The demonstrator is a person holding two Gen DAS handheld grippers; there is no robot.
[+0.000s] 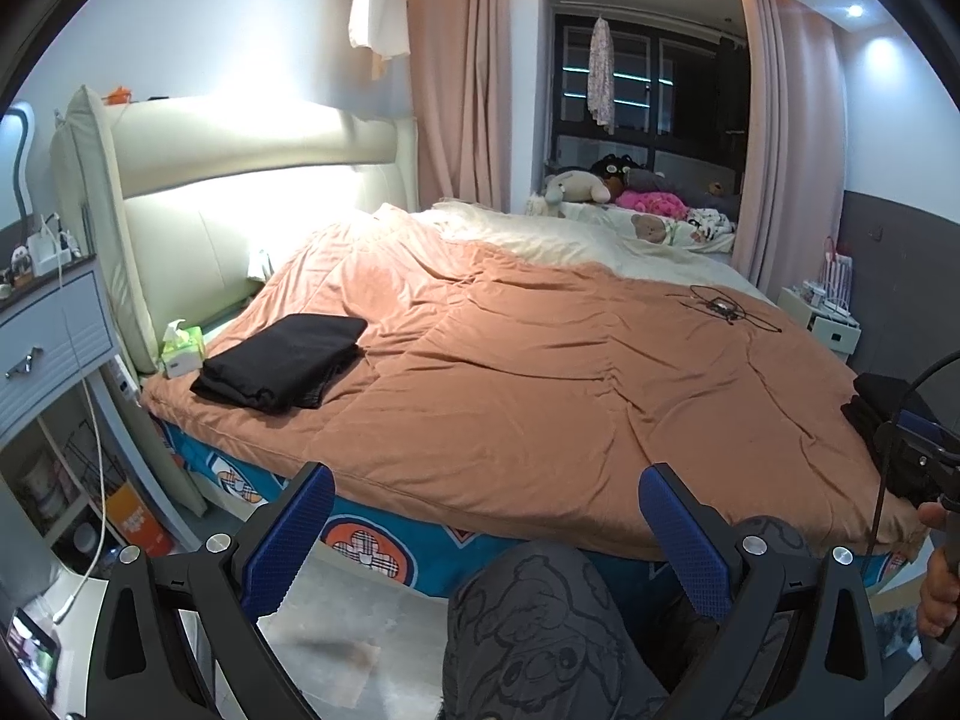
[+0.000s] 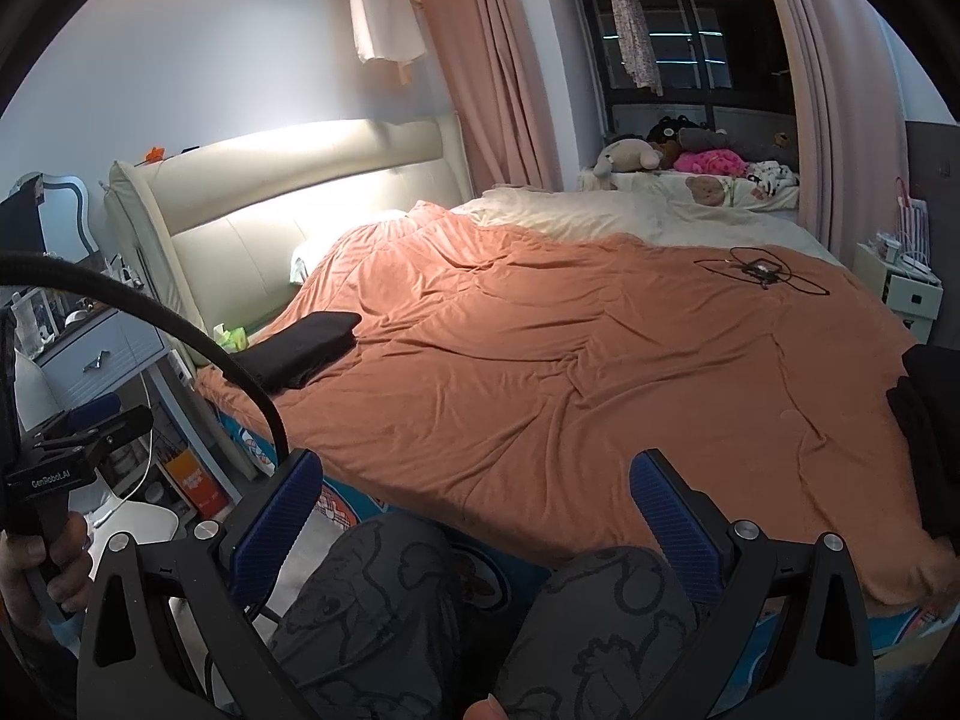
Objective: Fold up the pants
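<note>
You are holding both grippers low over your knees at the bed's near edge, aimed across the orange duvet. The left gripper and right gripper are both gaping wide, gripping nothing. Folded black pants are lying near the headboard, beside a tissue box, well apart from both.

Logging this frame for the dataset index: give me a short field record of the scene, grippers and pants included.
setting: bedroom, bed with orange duvet
left gripper: open, empty, held off the bed's near edge
right gripper: open, empty, also off the near edge
folded pants: black, folded, on the duvet's left side near the headboard
dark pile: black clothes at the bed's right edge, partly cut off
tissue box: green, beside the folded pants
cable: black, on the duvet's far right
</note>
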